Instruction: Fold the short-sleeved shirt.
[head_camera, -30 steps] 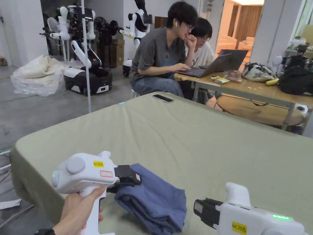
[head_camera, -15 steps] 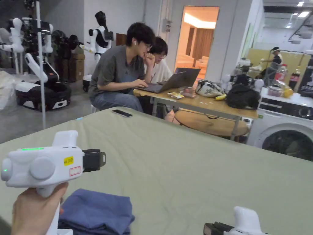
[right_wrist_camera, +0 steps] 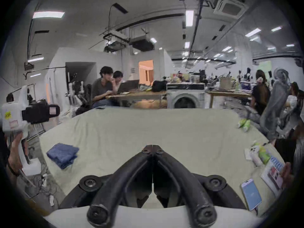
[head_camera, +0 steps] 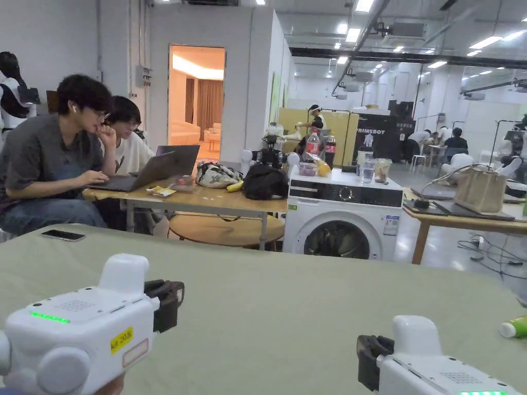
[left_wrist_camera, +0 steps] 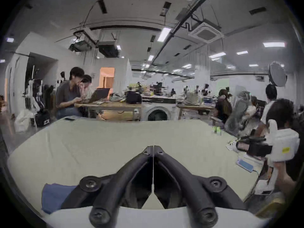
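Observation:
The blue short-sleeved shirt (right_wrist_camera: 62, 155) lies folded in a small stack near the left edge of the green-covered table (right_wrist_camera: 148, 126); its corner (left_wrist_camera: 54, 195) also peeks out beside my left jaws. My left gripper (left_wrist_camera: 153, 147) is shut on nothing and hovers above the table, up and to the right of the shirt (head_camera: 175, 301) (right_wrist_camera: 53, 110). Farther right, over bare cloth, my right gripper (right_wrist_camera: 152, 146) is also shut and holds nothing (head_camera: 366, 355) (left_wrist_camera: 241, 146).
A dark phone (head_camera: 63, 235) lies at the table's far left, a green bottle (head_camera: 514, 326) at its right edge, a blue-screened phone (right_wrist_camera: 251, 195) and papers near right. Beyond stand a wooden desk (head_camera: 206, 200) with two seated people and a washing machine (head_camera: 339, 221).
The head camera has swung up and to the right, so the shirt has left its view. My left gripper has lifted off the folded shirt, which stays lying on the table.

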Demonstrator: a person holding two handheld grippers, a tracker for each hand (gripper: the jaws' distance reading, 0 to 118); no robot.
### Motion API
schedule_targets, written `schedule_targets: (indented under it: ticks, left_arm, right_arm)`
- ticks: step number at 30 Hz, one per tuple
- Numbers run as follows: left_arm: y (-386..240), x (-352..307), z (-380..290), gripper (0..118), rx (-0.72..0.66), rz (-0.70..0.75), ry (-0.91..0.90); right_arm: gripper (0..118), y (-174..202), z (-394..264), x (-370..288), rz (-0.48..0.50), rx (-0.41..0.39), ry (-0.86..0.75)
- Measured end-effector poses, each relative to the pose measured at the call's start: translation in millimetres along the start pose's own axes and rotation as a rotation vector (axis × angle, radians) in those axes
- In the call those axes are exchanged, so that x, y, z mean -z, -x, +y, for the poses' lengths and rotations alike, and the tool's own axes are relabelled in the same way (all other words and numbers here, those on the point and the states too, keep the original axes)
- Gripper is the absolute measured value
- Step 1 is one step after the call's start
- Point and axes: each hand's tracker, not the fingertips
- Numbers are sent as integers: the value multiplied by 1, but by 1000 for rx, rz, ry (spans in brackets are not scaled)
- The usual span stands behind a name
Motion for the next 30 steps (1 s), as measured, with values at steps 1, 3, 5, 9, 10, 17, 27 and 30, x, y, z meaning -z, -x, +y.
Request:
schedule_targets:
  ticks: [1,3,5,9,10,17,27,30]
  left_arm:
    - [-8,4,-1,0,29,18,20]
    - [-19,6,-7,0,52,12,16]
    - [-24,4,-11,0,41,18,14]
    - [-32,-7,-18,0,3,23,-53]
    - [-39,-8,-16,0,11,22,-50]
    - [-36,-12,-11,0,46,39,-60]
    - [-41,-18,-5,54,81,141,-47]
    - [-47,-21,-6,101,37,150,-46]
  right_arm:
    - [0,-3,1,-4,-18,1,-19]
    - [0,-7,1,-11,-66,3,-49]
    - [0,-11,-2,-19,-98,26,-87]
    - [0,-14,-9,-30,-122,28,-154]
    - [0,-13,-9,-31,-129,6,-160]
    - [0,-11,-8,-32,-138,-12,-146]
    - [79,-5,-2,-37,-138,-16,-112]
    - [105,1,0,-43,-126,30,-150]
